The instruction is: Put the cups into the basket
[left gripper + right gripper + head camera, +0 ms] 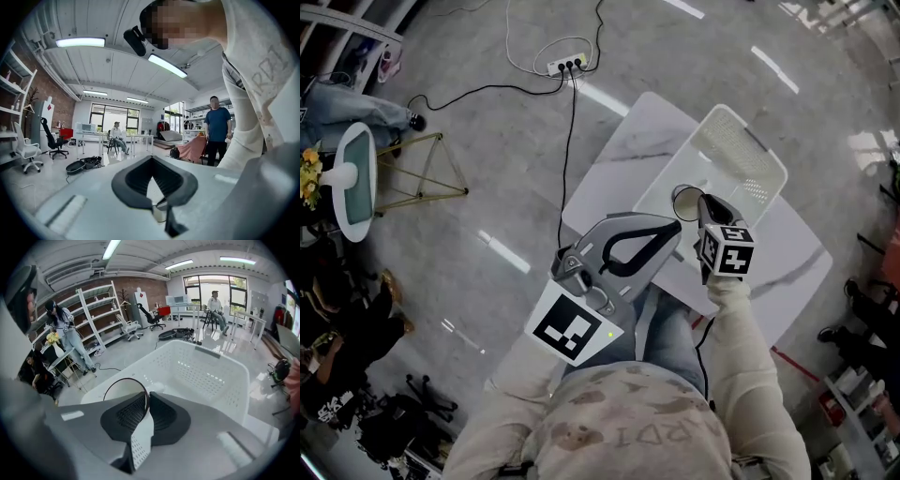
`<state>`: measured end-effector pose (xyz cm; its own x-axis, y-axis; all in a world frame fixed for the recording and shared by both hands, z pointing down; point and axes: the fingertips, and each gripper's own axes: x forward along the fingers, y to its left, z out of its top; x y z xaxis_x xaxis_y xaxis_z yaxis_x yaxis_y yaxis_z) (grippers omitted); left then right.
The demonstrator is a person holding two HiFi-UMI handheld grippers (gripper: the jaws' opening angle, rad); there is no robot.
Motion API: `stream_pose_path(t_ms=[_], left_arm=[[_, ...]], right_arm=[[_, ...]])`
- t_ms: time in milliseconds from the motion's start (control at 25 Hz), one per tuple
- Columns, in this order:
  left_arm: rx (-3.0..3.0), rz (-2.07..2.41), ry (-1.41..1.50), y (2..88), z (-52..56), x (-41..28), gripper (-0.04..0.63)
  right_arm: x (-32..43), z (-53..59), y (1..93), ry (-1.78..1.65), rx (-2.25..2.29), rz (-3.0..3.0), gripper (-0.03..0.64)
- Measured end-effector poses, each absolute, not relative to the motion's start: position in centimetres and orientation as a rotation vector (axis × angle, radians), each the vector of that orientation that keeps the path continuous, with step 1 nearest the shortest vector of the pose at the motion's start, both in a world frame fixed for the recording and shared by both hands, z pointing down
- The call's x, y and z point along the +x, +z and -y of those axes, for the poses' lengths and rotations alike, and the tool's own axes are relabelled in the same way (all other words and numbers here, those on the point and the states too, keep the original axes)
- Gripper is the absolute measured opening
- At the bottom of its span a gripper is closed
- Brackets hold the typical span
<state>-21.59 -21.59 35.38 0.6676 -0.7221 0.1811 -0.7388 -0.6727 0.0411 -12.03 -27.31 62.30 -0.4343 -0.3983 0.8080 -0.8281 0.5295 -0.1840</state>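
Note:
A white cup [682, 200] with a dark rim hangs at the near-left corner of the white perforated basket [741, 155]. My right gripper [701, 201] is shut on the cup's rim. In the right gripper view the cup's round rim [123, 391] sits left of the jaws of the right gripper [146, 397], one pad inside the cup and one outside, with the basket [211, 376] just beyond. My left gripper [675, 228] hovers over the table's near edge, close beside the right one. It points out into the room in its own view. The left gripper [152, 159] is shut with nothing in it.
The basket stands on a white marble-look table [619, 173]. On the floor lie a power strip [565, 66] with cables and a gold wire stand [422, 173]. A person in a blue shirt [218, 126] stands off in the room.

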Motion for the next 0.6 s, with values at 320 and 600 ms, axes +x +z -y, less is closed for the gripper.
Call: stream_pose_path(t_ms=[320, 600], left_arm=[[2.738, 1.181, 0.198, 38.5, 23.3, -23.2, 0.000], [2.708, 1.173, 0.209, 40.2, 23.4, -23.9, 0.000]], right_arm=[[-13.0, 29.0, 71.4, 0.803, 0.924, 1.879, 0.054], [-13.5, 29.2, 75.3, 0.781, 0.873, 1.813, 0.054]])
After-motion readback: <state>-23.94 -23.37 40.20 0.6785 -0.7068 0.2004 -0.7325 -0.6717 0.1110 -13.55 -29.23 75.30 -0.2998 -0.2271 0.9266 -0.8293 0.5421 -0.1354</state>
